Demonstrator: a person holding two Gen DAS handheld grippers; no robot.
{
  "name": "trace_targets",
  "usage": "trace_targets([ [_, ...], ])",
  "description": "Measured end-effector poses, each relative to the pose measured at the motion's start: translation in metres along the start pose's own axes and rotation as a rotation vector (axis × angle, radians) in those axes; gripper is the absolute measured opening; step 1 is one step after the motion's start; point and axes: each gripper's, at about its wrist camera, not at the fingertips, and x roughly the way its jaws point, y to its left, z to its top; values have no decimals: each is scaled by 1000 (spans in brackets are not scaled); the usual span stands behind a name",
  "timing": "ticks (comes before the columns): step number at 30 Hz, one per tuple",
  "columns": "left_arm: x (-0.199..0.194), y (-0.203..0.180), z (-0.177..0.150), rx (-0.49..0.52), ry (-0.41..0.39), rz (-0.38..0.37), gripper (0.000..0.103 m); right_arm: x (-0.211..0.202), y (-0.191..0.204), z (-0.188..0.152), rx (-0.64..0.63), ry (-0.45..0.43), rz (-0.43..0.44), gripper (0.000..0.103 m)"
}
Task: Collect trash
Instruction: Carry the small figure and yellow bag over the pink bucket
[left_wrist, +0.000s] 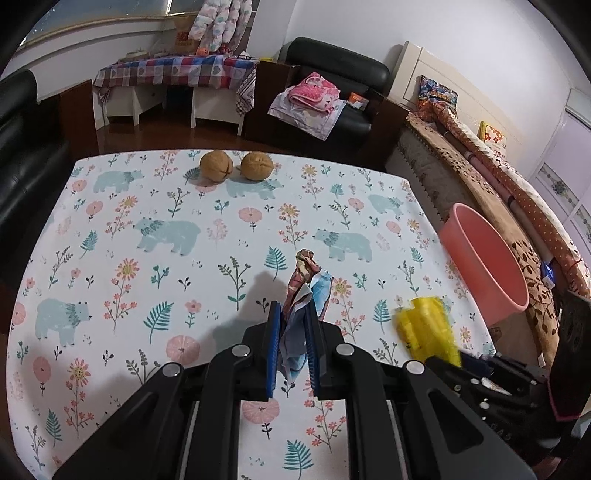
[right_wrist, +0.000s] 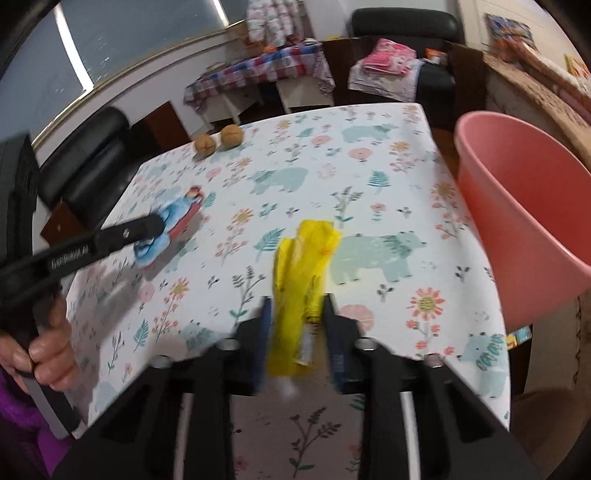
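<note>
My left gripper (left_wrist: 293, 314) is shut on a crumpled blue and red wrapper (left_wrist: 306, 284) just above the table; it also shows at the left of the right wrist view (right_wrist: 173, 221). My right gripper (right_wrist: 297, 306) is shut on a yellow plastic wrapper (right_wrist: 301, 258), which also shows in the left wrist view (left_wrist: 426, 328) at the right. A pink plastic bin (left_wrist: 484, 258) stands off the table's right edge, close to the right gripper (right_wrist: 517, 206).
Two walnuts (left_wrist: 236, 166) lie at the far edge of the floral tablecloth (left_wrist: 147, 229). A bed (left_wrist: 498, 184) stands right of the bin. Black sofas stand at the left and behind the table.
</note>
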Motion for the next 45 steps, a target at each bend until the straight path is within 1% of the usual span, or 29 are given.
trace_targets([
  [2, -3, -1, 0, 2, -5, 3, 12, 0, 2, -1, -6, -3, 8, 15],
  [8, -11, -5, 0, 1, -20, 4, 12, -11, 5, -2, -26, -38, 18, 13],
  [13, -17, -19, 4, 16, -39, -10, 12, -29, 4, 0, -28, -93, 14, 13],
  [17, -20, -38, 12, 43, -55, -29, 12, -47, -10, 6, 10, -149, 17, 13],
  [22, -19, -71, 24, 87, -72, -65, 12, -71, -33, 15, 59, -223, -7, 13],
  [26, -17, -102, 33, 129, -83, -99, 12, -97, -64, 20, 113, -287, -60, 14],
  [30, -12, -137, 42, 160, -91, -146, 12, -114, -92, 22, 160, -316, -119, 13],
  [32, -9, -152, 46, 173, -90, -163, 12, -121, -110, 24, 195, -319, -140, 14],
  [35, -2, -178, 50, 196, -88, -192, 12, -126, -127, 27, 218, -329, -171, 14],
  [40, 15, -218, 52, 237, -60, -232, 12, -125, -151, 31, 247, -323, -210, 14],
  [45, 33, -249, 56, 263, -34, -262, 12, -120, -174, 34, 268, -307, -235, 14],
])
